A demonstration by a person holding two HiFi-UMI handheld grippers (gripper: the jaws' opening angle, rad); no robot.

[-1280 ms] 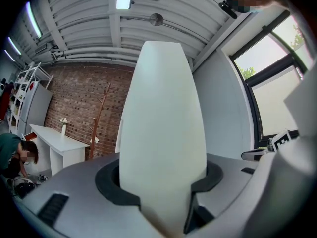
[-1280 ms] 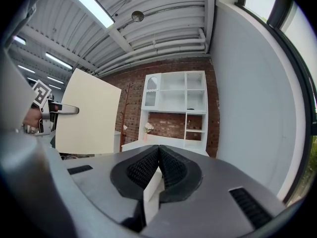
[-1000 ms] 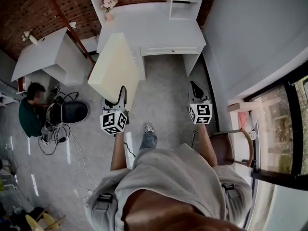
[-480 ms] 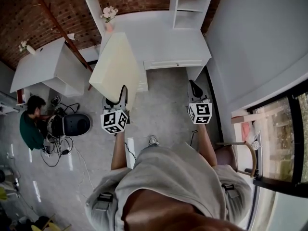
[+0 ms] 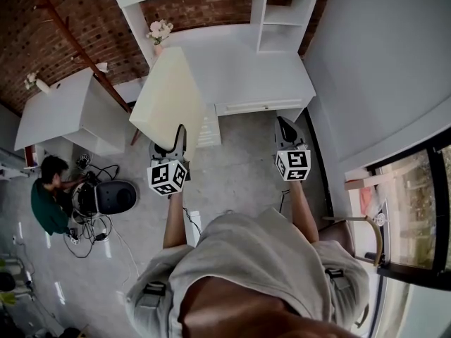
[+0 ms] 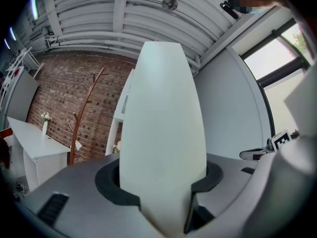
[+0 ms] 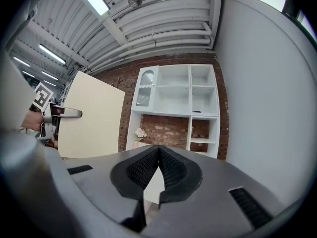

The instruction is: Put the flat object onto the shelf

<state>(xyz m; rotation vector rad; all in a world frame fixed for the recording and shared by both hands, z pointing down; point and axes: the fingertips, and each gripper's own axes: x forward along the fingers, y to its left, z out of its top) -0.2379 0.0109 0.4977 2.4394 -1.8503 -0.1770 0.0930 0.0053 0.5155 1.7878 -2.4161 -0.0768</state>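
Note:
A large cream flat board (image 5: 169,97) stands on edge in front of me, and my left gripper (image 5: 176,138) is shut on its near edge. In the left gripper view the board (image 6: 163,123) fills the middle between the dark pads (image 6: 115,185). My right gripper (image 5: 283,125) is held level to the right, shut with nothing in it; its ribbed pads (image 7: 143,168) meet at the tips. The white shelf unit (image 5: 282,13) stands ahead over a white desk (image 5: 239,65). From the right gripper view the shelf (image 7: 178,105) and the board (image 7: 94,118) both show.
A vase of flowers (image 5: 159,31) stands on the desk's left end. A second white table (image 5: 63,108) and a wooden coat stand (image 5: 84,44) are at the left. A seated person (image 5: 48,201) with cables is on the floor. A chair (image 5: 356,224) stands right, by a grey wall.
The desk and shelf unit have come closer and lower in the head view. Both grippers have travelled forward together toward them, the board staying in the left one.

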